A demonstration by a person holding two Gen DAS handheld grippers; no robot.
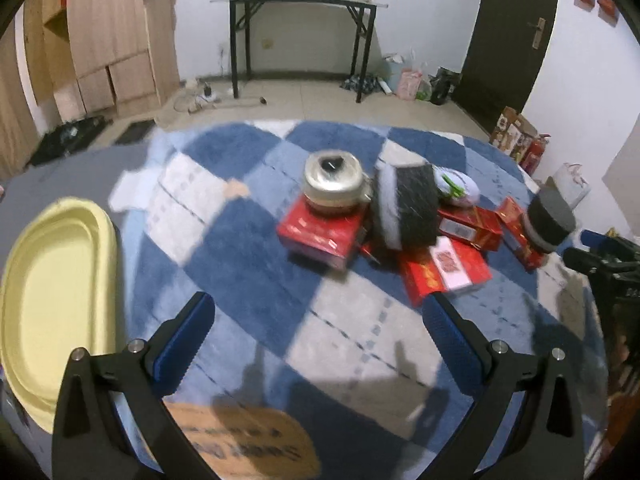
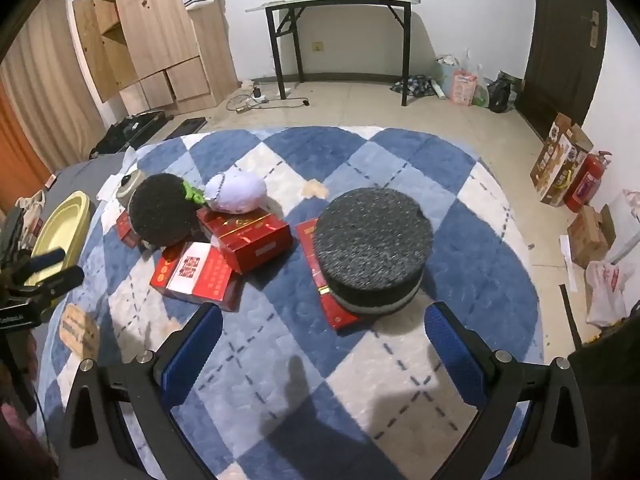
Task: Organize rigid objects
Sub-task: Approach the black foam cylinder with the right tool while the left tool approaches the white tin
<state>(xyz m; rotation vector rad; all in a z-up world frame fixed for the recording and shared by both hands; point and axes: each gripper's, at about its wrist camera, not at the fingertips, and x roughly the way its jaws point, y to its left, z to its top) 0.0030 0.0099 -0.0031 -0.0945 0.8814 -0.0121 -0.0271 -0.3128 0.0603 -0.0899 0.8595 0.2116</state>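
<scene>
Several red boxes lie on a blue and white checked rug (image 1: 256,264) (image 2: 280,340). A small metal pot (image 1: 333,178) stands on one red box (image 1: 320,234). A round dark cushion (image 1: 406,204) (image 2: 162,210) leans on edge beside it. A second round dark cushion (image 2: 372,246) (image 1: 548,218) lies flat on another red box (image 2: 320,280). A white plush toy (image 2: 236,192) (image 1: 460,190) rests on a red box (image 2: 250,236). A flat red box (image 1: 444,272) (image 2: 196,272) lies nearer. My left gripper (image 1: 318,330) and right gripper (image 2: 324,338) are both open, empty, above the rug short of the pile.
A pale yellow tray (image 1: 52,300) (image 2: 64,228) sits off the rug's left edge. A black folding table (image 1: 304,36) (image 2: 340,36), a wooden wardrobe (image 2: 160,36), a dark door (image 1: 512,36), bags, cartons and a red fire extinguisher (image 2: 586,182) line the walls.
</scene>
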